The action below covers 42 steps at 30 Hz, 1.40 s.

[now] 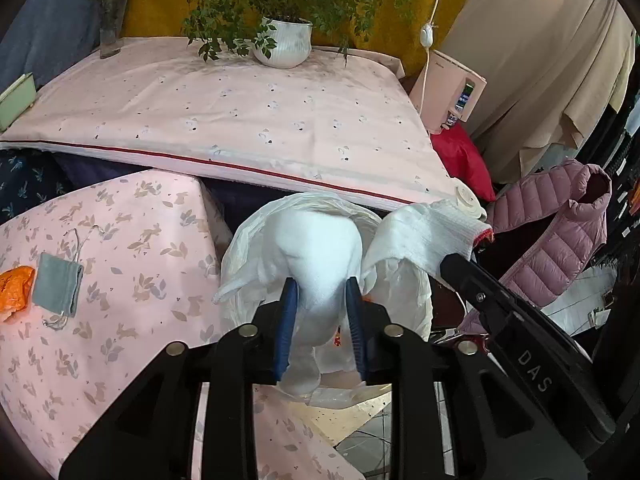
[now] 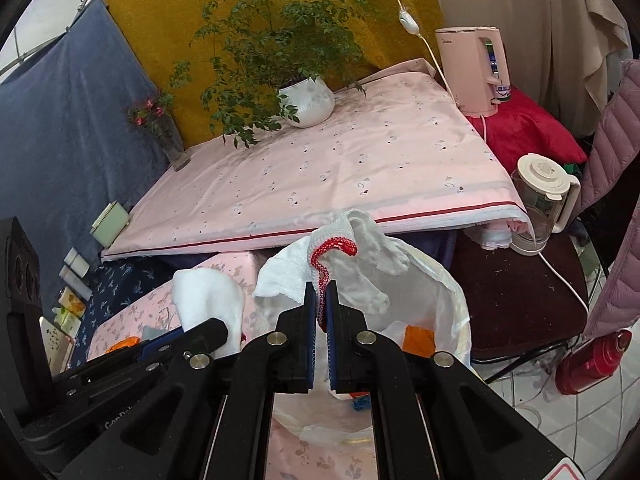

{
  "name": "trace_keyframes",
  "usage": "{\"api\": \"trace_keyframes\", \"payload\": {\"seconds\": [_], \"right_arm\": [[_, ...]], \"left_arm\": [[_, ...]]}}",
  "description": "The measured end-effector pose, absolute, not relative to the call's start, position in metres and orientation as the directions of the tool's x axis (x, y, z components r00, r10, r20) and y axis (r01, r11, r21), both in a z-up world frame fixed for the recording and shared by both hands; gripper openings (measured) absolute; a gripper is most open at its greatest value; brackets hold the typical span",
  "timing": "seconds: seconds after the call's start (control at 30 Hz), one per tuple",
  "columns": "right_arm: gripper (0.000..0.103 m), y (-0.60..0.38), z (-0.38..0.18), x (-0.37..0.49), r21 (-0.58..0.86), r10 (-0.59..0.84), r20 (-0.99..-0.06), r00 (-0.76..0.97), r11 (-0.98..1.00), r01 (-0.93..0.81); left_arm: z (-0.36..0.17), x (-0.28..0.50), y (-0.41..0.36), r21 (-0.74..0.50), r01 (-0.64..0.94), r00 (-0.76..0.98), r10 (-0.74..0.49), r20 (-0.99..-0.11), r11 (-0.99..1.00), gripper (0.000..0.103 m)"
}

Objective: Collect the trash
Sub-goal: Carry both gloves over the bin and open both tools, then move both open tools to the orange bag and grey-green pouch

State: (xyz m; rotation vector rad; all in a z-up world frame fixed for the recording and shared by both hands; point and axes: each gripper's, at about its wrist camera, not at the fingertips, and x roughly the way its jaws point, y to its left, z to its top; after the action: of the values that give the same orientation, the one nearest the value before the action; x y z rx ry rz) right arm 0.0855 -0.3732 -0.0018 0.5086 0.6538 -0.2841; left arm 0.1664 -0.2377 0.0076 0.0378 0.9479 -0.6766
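Trash is going into a thin white plastic bag [image 2: 440, 304] that hangs open between the small floral-covered table [image 1: 120, 248] and the bigger pink-covered table [image 1: 240, 120] with the potted plant [image 1: 286, 40]. Both grippers are poised over its mouth, each carrying a piece of white cloth, presumably so the pieces fall straight in. The left gripper [image 1: 322, 292] has a plain white cloth wad [image 1: 320, 248] between its blue pads; the fingers stand partly spread, and I cannot tell whether they press it or merely cradle it. The right gripper [image 2: 320, 296] has its fingers pressed nearly together, pinching the red-stitched cuff of a white knit glove [image 2: 352, 256], which droops over the bag's rim. Something orange [image 2: 418, 340] already lies inside the bag. On the small table an orange wrapper [image 1: 14, 290] and a grey drawstring pouch [image 1: 58, 290] remain, lying side by side; the wrapper looks like the next thing to collect.
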Motion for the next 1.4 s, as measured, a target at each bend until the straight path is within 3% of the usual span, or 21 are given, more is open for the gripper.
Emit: {"api": "trace_keyframes", "payload": {"seconds": [0.07,0.43,0.57,0.63,0.7,1.07,1.4], "right_arm": [[0.005,-0.376,-0.004,0.083,0.359,-0.096,-0.644,0.759,0.838,0.411],[0.005,-0.374,-0.008,0.089,0.355,-0.094,-0.651,0.753,0.839,0.412],[0.011,-0.370,-0.009,0.092,0.353,-0.096,-0.653,0.752,0.839,0.413],[0.014,-0.368,-0.010,0.092,0.354,-0.094,-0.654,0.751,0.839,0.413],[0.024,-0.366,-0.009,0.091,0.357,-0.093,-0.651,0.753,0.838,0.413],[0.036,-0.342,-0.004,0.098,0.329,-0.087,-0.650,0.755,0.863,0.383],[0.036,-0.310,-0.005,0.108,0.312,-0.057,-0.659,0.750,0.887,0.341]], "left_arm": [[0.009,0.167,-0.239,-0.254,0.543,0.405,-0.515,-0.756,0.800,0.041],[0.007,0.170,-0.233,-0.233,0.523,0.427,-0.489,-0.760,0.820,0.043],[0.006,0.172,-0.226,-0.225,0.506,0.444,-0.476,-0.760,0.832,0.050],[0.005,0.172,-0.222,-0.222,0.501,0.449,-0.470,-0.760,0.837,0.051],[0.003,0.173,-0.219,-0.222,0.494,0.451,-0.466,-0.762,0.841,0.051],[0.000,0.176,-0.193,-0.226,0.450,0.467,-0.443,-0.765,0.864,0.052],[-0.001,0.181,-0.160,-0.238,0.398,0.487,-0.423,-0.764,0.886,0.052]]}}
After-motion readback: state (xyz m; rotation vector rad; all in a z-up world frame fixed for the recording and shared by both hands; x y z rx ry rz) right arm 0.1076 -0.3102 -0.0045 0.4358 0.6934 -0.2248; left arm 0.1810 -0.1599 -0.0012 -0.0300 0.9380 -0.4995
